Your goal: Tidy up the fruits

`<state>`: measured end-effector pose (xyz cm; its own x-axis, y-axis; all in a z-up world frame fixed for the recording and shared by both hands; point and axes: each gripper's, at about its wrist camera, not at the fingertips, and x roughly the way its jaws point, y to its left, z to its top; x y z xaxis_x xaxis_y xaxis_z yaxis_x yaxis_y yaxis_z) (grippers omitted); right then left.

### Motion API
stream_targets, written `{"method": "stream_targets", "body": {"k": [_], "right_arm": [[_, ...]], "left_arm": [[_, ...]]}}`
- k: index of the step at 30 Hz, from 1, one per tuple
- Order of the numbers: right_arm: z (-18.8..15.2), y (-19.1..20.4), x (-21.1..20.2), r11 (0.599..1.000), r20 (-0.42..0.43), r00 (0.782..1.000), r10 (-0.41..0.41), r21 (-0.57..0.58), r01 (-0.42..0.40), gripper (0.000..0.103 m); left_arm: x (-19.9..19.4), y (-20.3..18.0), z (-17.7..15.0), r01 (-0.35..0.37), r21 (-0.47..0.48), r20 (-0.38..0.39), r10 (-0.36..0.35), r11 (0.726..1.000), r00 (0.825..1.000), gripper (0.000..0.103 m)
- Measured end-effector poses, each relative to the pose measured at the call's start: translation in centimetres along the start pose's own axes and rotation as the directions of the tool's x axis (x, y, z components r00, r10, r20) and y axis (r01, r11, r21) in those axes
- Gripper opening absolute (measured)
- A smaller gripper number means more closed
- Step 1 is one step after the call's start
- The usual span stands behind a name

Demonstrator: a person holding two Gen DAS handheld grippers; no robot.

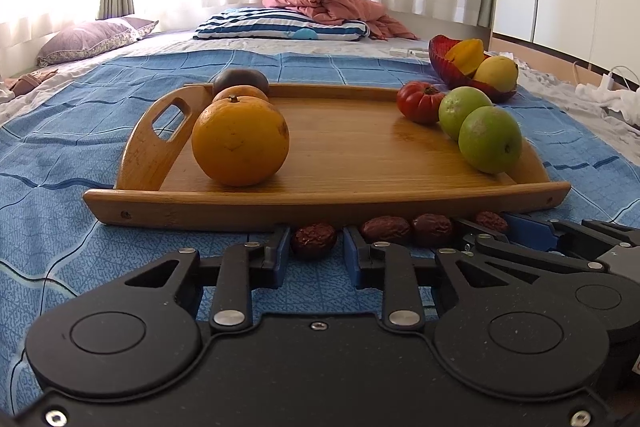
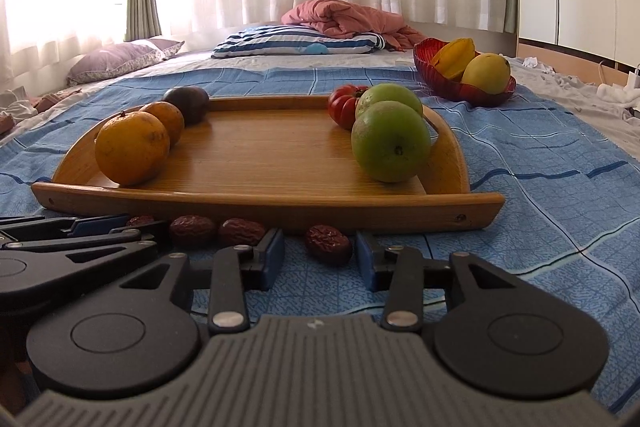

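Observation:
A wooden tray [image 1: 340, 151] lies on the blue bedspread. Two oranges [image 1: 240, 141] and a dark fruit [image 1: 240, 79] sit on its left side. A red tomato [image 1: 420, 101] and two green fruits [image 1: 490, 139] sit on its right. Several dried red dates lie in a row before the tray's front edge. My left gripper [image 1: 314, 249] is open around the leftmost date [image 1: 314, 241]. My right gripper [image 2: 320, 255] is open around the rightmost date [image 2: 328, 243]. Two more dates [image 2: 218, 231] lie between them. The fingers are not touching the dates.
A red bowl [image 2: 460, 87] with a yellow mango [image 2: 486, 73] and a starfruit [image 2: 454, 59] stands behind the tray at the right. Pillows [image 1: 280, 25] and a pink blanket [image 1: 336, 5] lie at the far end. The two grippers are side by side, close together.

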<state>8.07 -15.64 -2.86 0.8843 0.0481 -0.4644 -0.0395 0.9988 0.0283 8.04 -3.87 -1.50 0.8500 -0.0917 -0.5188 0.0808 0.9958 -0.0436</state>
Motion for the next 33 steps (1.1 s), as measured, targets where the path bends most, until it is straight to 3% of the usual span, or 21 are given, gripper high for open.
{"method": "stream_targets", "body": {"k": [6, 14, 33], "right_arm": [[0.0, 0.1, 0.0, 1.000, 0.003, 1.000, -0.004, -0.003, 0.004, 0.042], [0.0, 0.3, -0.1, 1.000, 0.008, 1.000, -0.007, -0.006, 0.007, 0.029], [0.4, 0.4, -1.6, 1.000, 0.040, 0.999, 0.003, -0.003, -0.003, 0.029]], "left_arm": [[0.0, 0.1, -0.1, 0.003, 0.000, 0.002, -0.003, 1.000, 1.000, 0.025], [-0.2, 0.1, -0.1, 0.008, 0.013, 0.003, -0.008, 1.000, 1.000, 0.023], [-2.8, -0.1, 0.6, 0.026, 0.043, 0.042, -0.028, 0.999, 0.999, 0.023]]}}
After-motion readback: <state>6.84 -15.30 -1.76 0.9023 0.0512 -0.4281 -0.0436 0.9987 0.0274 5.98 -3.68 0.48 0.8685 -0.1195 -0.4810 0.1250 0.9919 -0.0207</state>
